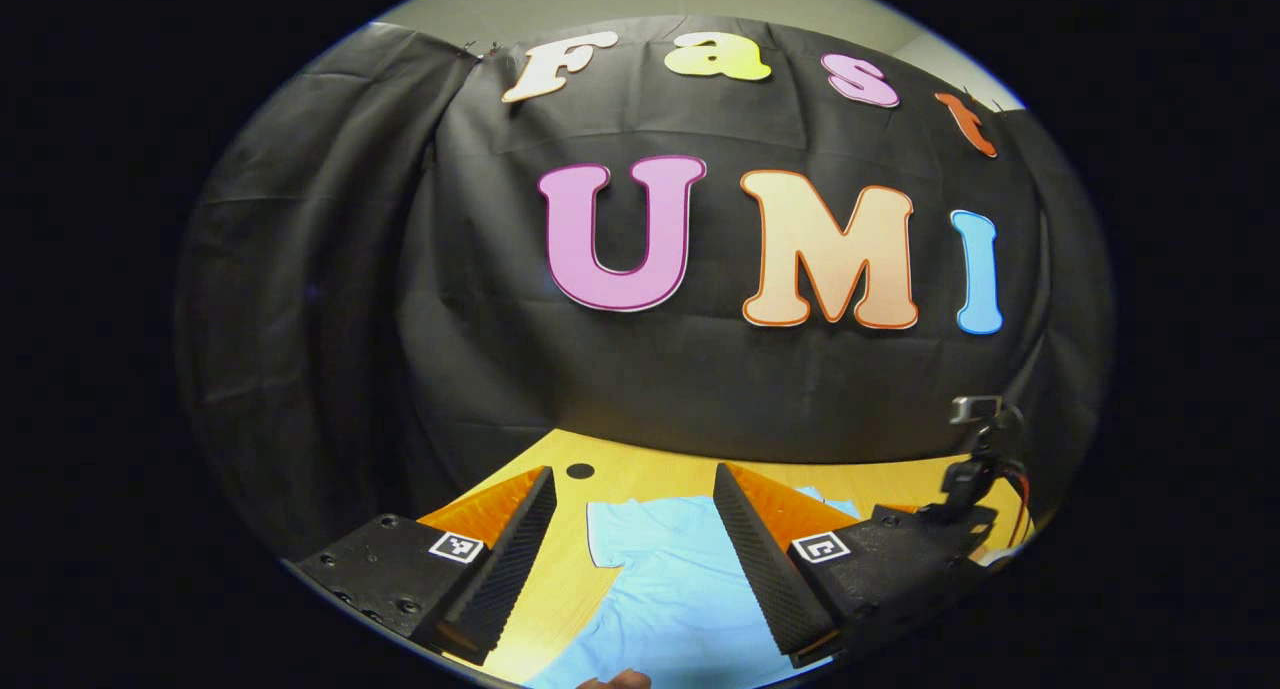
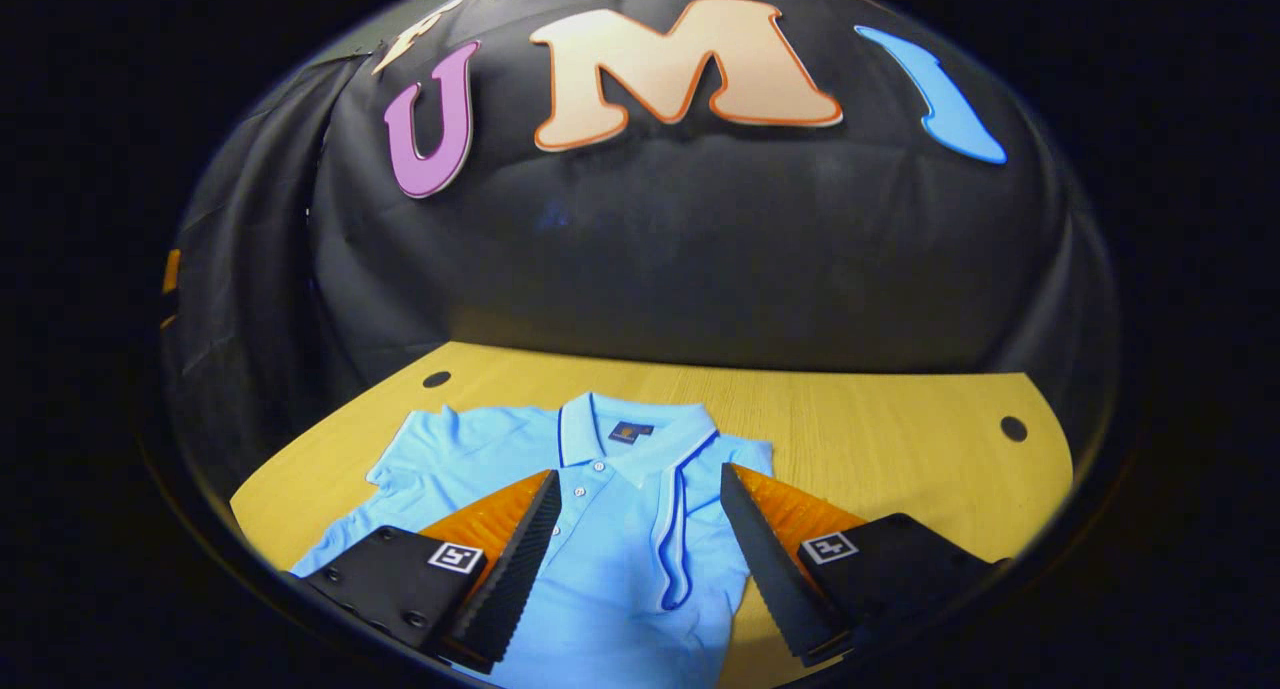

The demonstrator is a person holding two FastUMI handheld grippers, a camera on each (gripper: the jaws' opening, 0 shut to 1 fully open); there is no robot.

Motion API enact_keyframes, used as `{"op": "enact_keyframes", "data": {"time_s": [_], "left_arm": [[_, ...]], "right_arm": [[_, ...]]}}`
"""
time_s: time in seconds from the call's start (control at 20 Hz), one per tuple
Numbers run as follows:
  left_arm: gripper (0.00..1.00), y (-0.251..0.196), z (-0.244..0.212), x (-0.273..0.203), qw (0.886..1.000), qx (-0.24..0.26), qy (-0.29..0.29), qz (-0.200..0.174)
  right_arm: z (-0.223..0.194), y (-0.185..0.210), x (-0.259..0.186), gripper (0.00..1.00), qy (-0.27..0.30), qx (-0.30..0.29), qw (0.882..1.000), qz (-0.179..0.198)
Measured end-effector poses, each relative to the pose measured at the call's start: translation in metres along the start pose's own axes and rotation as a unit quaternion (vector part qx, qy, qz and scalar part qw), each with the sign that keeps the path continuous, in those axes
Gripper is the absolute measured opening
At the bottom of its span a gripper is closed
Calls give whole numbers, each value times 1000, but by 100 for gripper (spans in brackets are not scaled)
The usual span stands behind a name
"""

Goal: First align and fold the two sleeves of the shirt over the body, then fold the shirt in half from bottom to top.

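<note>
**Wooden table, blue polo laid out, both grippers hovering wide open**

Wooden table (image 2: 900, 439) with black cloth wall (image 2: 700, 249) behind it, that's my whole world right now. Using the shirt (image 2: 610, 529) as my landmark.

Nearest in the right gripper view, my right gripper (image 2: 636, 499) sits above the shirt's chest with its fingers spread wide and nothing between them. The buttoned placket and the dark-trimmed front edge run up the gap. Past the fingertips is the collar (image 2: 625, 419), lying flat and pointing toward the wall. One short sleeve (image 2: 420, 449) sticks out on the view's left of the collar; the sleeve on the other side looks already tucked in over the body, with a straight edge by my finger. Beyond the collar it's bare wood with a small dark hole (image 2: 1013, 428) off to the side, then the cloth.

In the left gripper view, my left gripper (image 1: 634, 494) is also spread wide, holding nothing, above a sleeve end (image 1: 625, 534) of the shirt. Farther off past the shirt, a black stand (image 1: 985, 449) is at the table's edge.
</note>
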State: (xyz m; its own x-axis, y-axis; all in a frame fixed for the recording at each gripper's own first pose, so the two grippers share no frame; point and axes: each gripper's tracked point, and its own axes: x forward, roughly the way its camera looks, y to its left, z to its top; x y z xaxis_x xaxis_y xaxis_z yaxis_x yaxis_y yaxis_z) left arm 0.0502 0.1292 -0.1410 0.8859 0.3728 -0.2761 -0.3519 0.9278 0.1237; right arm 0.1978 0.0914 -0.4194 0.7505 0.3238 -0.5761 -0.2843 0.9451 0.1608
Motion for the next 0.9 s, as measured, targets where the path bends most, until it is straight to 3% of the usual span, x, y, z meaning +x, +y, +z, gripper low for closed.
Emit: {"op": "enact_keyframes", "data": {"time_s": [0.2,0.45,0.65,0.8,0.9], "left_arm": [[95,4,-32,49,999,-7,35,-39],[96,26,-92,116,994,-20,97,-50],[96,44,-155,158,984,-14,170,-44],[95,43,-185,181,977,-45,204,-45],[95,49,-199,203,976,-38,212,-35]], "right_arm": [[30,-16,-55,98,-27,7,999,-41],[37,-29,-119,97,-27,-2,995,-94],[19,-23,-143,97,-8,16,993,-119],[1,-17,-147,97,13,23,991,-131],[-8,-12,-144,97,25,20,990,-135]]}}
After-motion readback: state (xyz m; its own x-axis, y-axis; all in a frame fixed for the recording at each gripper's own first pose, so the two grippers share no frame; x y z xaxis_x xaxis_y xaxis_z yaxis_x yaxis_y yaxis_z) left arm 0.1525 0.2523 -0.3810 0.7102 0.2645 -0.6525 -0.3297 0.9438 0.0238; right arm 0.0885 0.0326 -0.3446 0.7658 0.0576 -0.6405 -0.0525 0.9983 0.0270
